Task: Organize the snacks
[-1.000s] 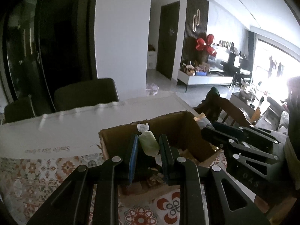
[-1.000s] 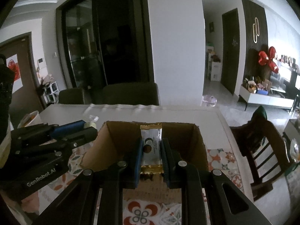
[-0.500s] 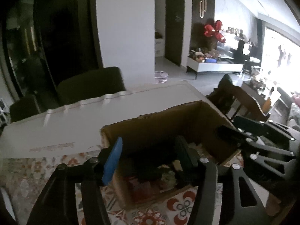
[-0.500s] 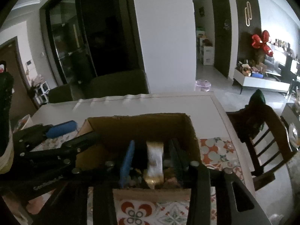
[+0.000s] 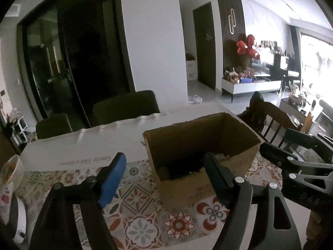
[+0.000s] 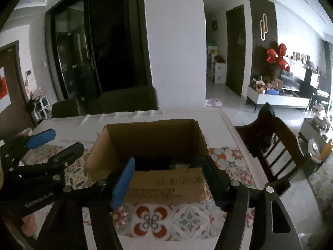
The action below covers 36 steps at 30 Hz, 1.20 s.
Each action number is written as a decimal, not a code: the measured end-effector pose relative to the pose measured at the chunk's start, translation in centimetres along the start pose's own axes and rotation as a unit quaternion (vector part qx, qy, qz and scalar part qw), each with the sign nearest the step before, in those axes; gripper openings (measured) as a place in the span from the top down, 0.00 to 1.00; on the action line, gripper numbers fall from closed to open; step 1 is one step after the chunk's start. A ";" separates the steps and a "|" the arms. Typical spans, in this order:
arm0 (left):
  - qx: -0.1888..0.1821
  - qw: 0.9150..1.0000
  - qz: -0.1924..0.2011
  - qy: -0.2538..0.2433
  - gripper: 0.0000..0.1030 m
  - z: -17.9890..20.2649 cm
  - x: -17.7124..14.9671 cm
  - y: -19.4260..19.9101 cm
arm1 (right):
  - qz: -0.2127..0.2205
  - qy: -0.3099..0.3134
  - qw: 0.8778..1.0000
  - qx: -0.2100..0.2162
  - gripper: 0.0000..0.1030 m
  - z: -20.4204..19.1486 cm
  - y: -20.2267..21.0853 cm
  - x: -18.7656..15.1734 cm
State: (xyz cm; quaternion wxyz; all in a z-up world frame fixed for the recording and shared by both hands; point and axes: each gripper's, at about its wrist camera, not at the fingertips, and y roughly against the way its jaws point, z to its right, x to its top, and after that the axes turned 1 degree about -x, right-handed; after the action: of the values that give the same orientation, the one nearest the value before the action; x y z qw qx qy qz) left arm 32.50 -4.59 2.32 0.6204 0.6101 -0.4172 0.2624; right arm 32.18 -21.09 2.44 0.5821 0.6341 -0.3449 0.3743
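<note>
Snacks inside cardboard box [image 6: 166, 187] sit in shadow, indistinct.

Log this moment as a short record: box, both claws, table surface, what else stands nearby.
box: open cardboard box on the table, contents dim
left claw: open, nothing between its jaws, which have just been opening
right claw: open, empty, jaws also just opening, straddling the box's near wall
surface: patterned tablecloth
nearby: wooden chair at the table's right side; bowl at the left edge
</note>
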 end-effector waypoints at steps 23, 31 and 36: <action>0.038 0.995 0.087 0.002 0.00 -1.6 -8.3 15.5 | 0.052 -0.004 0.998 -0.021 0.18 -3.8 13.7 -7.3; 0.023 0.996 0.085 0.013 0.00 -1.6 -10.1 18.9 | 0.064 -0.007 0.998 -0.021 0.16 -4.6 17.6 -10.0; 0.015 0.996 0.084 0.015 0.00 -1.3 -10.7 20.0 | 0.073 -0.006 0.997 -0.024 0.16 -4.8 19.3 -11.0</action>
State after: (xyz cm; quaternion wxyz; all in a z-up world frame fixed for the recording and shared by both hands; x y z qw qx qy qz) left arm 10.54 0.99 4.26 0.5929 0.5779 -0.4542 0.3289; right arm 9.67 -17.97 2.32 0.5664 0.5952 -0.4023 0.4039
